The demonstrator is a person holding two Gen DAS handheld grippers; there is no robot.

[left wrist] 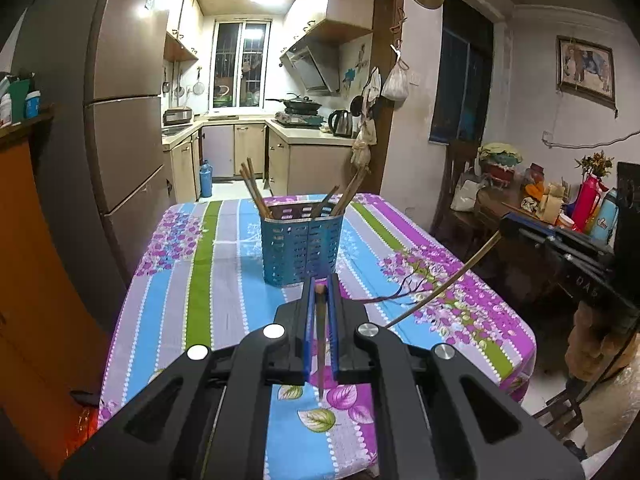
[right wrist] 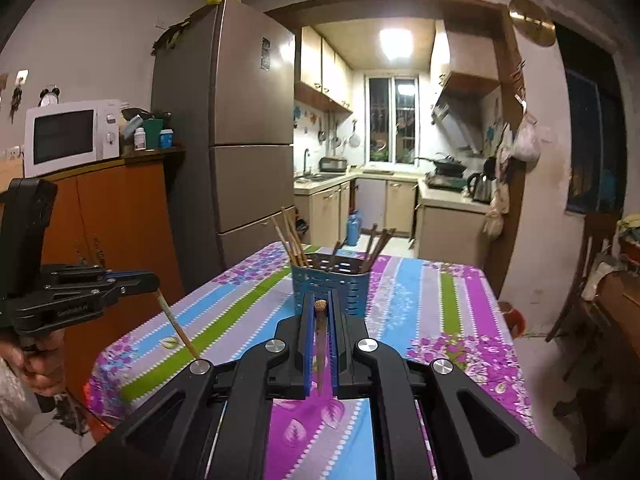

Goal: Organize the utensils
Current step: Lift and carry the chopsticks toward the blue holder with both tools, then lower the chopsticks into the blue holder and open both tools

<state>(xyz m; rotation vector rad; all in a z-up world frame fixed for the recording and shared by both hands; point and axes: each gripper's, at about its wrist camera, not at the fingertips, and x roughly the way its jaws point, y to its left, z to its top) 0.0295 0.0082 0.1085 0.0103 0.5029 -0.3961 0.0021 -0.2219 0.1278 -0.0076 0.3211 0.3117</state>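
— Across the room, what fills your view?

— Beyond the striped, flowered worktop (left wrist: 224, 264) stands a tall fridge (right wrist: 244, 128), with the kitchen behind it. On the far half of the worktop sits the blue slotted utensil basket (left wrist: 300, 244), upright, with wooden chopsticks (left wrist: 254, 192) leaning out of its compartments, some to the left, some to the right.

— And your tools?

— Both hang above the near end of the worktop, well short of the basket. My left tool (left wrist: 321, 292) is pinched tight on one chopstick (left wrist: 321, 340), which hangs point down between the blue pads. My right tool (right wrist: 320, 312) is clamped the same way on another chopstick (right wrist: 320, 352).
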